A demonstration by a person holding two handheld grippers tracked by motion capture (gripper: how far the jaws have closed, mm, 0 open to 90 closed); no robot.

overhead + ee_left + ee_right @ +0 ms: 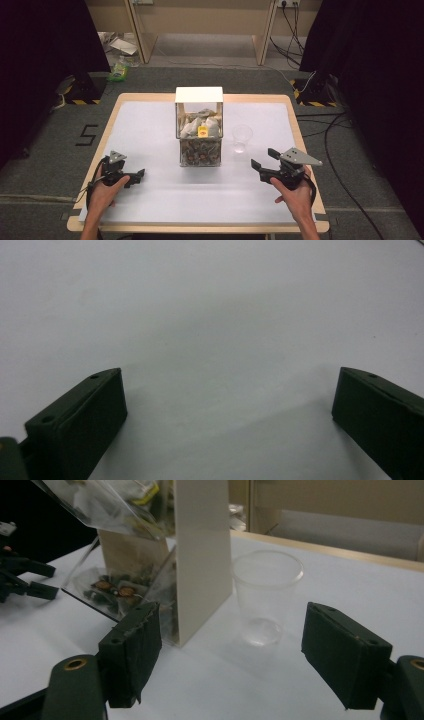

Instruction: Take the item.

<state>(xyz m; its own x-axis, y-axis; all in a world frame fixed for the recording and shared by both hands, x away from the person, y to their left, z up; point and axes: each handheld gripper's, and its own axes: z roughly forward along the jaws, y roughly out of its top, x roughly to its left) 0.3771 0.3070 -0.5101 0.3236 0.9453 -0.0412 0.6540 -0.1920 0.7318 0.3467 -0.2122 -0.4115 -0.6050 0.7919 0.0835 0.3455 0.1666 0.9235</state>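
Observation:
A clear-fronted dispenser box (pixel 199 127) with a white top and white side panel (pixel 202 555) stands mid-table, holding pale packets above and small wrapped sweets below. An empty clear plastic cup (pixel 242 138) (pixel 265 595) stands just to its right. My left gripper (pixel 138 175) rests low near the table's front left, open, with bare white surface between its jaws (pixel 225 400). My right gripper (pixel 264 159) is held at the front right, open, pointing toward the box and cup (pixel 230 655). Neither holds anything.
A white sheet (pixel 150 130) covers the wooden table (pixel 200 229). Beyond it lie grey floor, cables (pixel 330 135), a green packet (pixel 119 73) and wooden furniture legs. In the right gripper view the other gripper (pixel 20 580) appears at far left.

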